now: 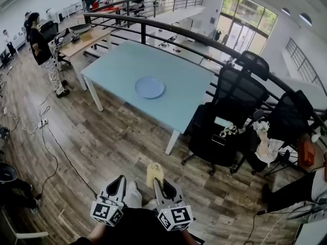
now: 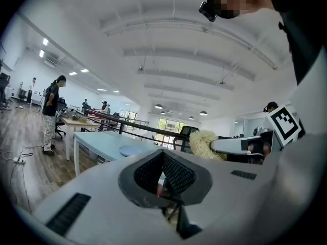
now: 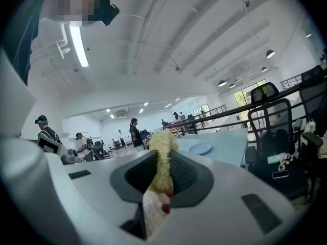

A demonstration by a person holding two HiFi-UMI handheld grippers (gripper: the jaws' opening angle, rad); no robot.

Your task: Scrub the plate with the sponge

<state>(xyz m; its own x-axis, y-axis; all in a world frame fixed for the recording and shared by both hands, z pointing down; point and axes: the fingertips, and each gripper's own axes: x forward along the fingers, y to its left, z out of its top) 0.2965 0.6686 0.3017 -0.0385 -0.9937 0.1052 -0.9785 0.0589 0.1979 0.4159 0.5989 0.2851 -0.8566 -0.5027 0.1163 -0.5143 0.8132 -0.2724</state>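
A round blue plate (image 1: 149, 87) lies in the middle of a pale blue table (image 1: 189, 103), well ahead of me across the wooden floor. Both grippers are held low and close to my body, far from the table. My right gripper (image 1: 159, 181) is shut on a shaggy yellowish sponge (image 1: 154, 171), which sticks out past the fingertips. In the right gripper view the sponge (image 3: 163, 142) stands between the jaws, with the plate (image 3: 200, 148) small in the distance. My left gripper (image 1: 120, 181) is shut with nothing in it; its view shows the plate (image 2: 132, 150) and the sponge (image 2: 204, 143) to its right.
Two black office chairs (image 1: 232, 116) stand at the table's right end, with a bag-laden one (image 1: 286, 126) further right. A curved black railing (image 1: 153, 27) runs behind the table. A person (image 1: 42, 50) stands at the left by a wooden desk (image 1: 84, 40). Cables (image 1: 48, 137) trail over the floor.
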